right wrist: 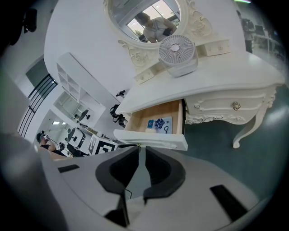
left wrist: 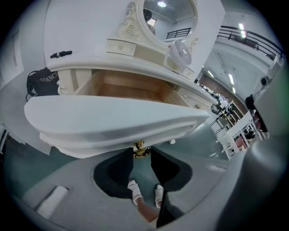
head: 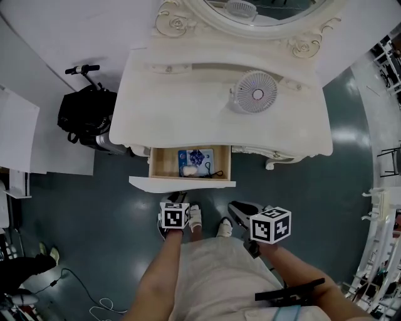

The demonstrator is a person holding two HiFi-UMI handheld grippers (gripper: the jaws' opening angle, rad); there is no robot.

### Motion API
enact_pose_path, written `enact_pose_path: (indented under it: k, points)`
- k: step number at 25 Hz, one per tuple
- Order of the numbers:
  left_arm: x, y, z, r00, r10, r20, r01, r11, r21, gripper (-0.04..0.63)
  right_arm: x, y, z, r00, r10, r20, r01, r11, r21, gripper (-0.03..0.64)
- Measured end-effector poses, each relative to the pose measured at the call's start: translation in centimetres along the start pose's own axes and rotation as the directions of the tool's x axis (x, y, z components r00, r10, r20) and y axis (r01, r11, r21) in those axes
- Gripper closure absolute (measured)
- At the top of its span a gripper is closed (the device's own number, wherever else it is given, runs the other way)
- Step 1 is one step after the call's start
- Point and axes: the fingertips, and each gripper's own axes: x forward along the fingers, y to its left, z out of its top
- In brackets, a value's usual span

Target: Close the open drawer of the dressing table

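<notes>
The white dressing table [head: 188, 106] has its left drawer [head: 182, 184] pulled out, with a blue pouch [head: 195, 158], a white item and a black cord inside. In the left gripper view the drawer front [left wrist: 113, 119] fills the picture just above my left gripper [left wrist: 141, 159]. Its jaws stand apart, with the brass knob [left wrist: 140, 148] right at the gap between the tips. My left gripper [head: 180, 196] sits just below the drawer front. My right gripper [head: 241, 212] hangs back to the right. Its jaws [right wrist: 141, 151] show only a narrow slit, with nothing in it.
A small white fan [head: 254, 92] stands on the tabletop under the oval mirror [head: 263, 9]. A black bag [head: 88, 116] sits on the floor left of the table. A shut right drawer [right wrist: 235, 106] and a curved table leg [head: 272, 164] are to the right. My shoes [head: 195, 216] are close to the drawer.
</notes>
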Motion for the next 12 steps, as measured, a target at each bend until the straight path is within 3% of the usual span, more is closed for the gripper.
enact_pose_path:
  k: [12]
  points:
    - [1.0,0.4,2.2,1.000,-0.002,-0.007,0.002,1.000,-0.003,0.468,0.8,-0.5,1.0,1.000,-0.001,0.005,0.001,1.000,0.022,0.563]
